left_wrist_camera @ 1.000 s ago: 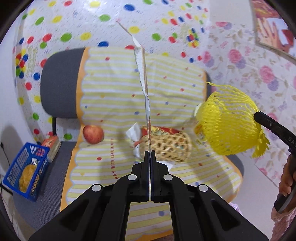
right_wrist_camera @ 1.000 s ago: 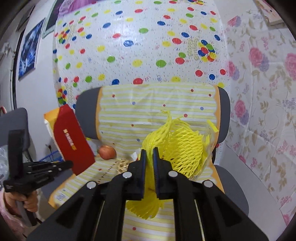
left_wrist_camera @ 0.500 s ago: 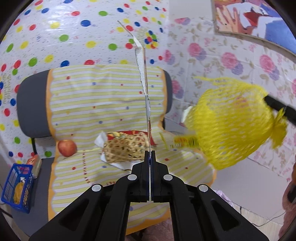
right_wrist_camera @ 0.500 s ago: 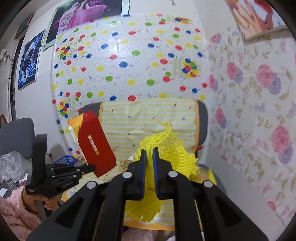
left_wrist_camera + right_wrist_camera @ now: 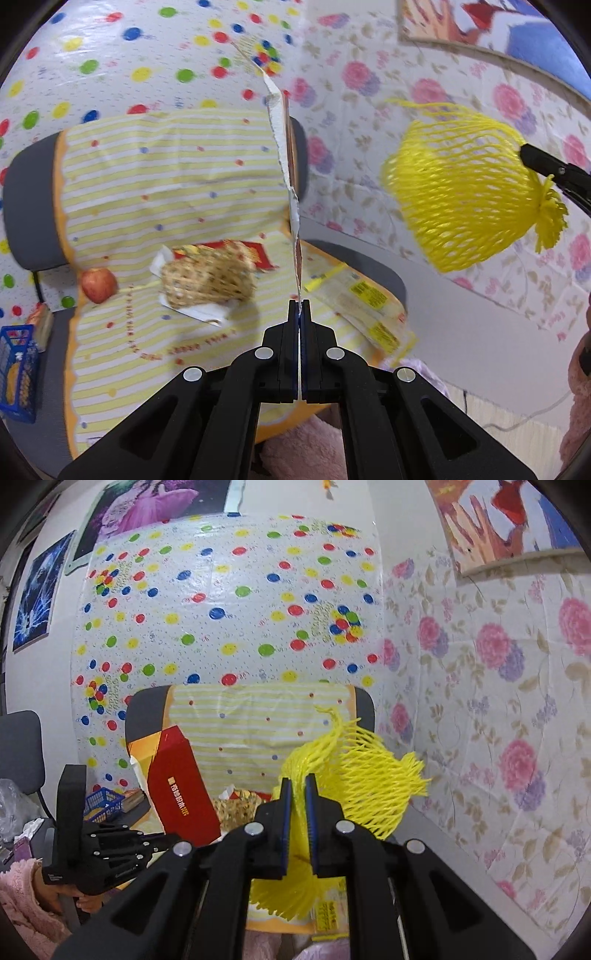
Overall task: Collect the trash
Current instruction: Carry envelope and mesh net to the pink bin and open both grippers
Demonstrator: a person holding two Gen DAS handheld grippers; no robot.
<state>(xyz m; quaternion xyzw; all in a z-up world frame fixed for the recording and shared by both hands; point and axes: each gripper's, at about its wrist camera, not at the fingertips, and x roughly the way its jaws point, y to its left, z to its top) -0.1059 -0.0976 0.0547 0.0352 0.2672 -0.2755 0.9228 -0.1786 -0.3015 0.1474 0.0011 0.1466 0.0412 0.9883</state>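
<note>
Yellow foam net (image 5: 354,786) pinched in right gripper (image 5: 296,805), centre frame. Left gripper (image 5: 299,306) fully closed on torn red carton (image 5: 286,166), edge-on. Both lifted off chair (image 5: 155,192) since a second ago; brown net (image 5: 208,275), wrapper (image 5: 364,302), apple (image 5: 99,285) remain uncollected.

A bright yellow foam net (image 5: 369,782) hangs ahead of the black right claw (image 5: 297,801), its pads blue. A red-and-orange carton (image 5: 181,790) sits left of it, before a grey chair (image 5: 147,709) draped in yellow-and-white stripes dotted red and blue.
</note>
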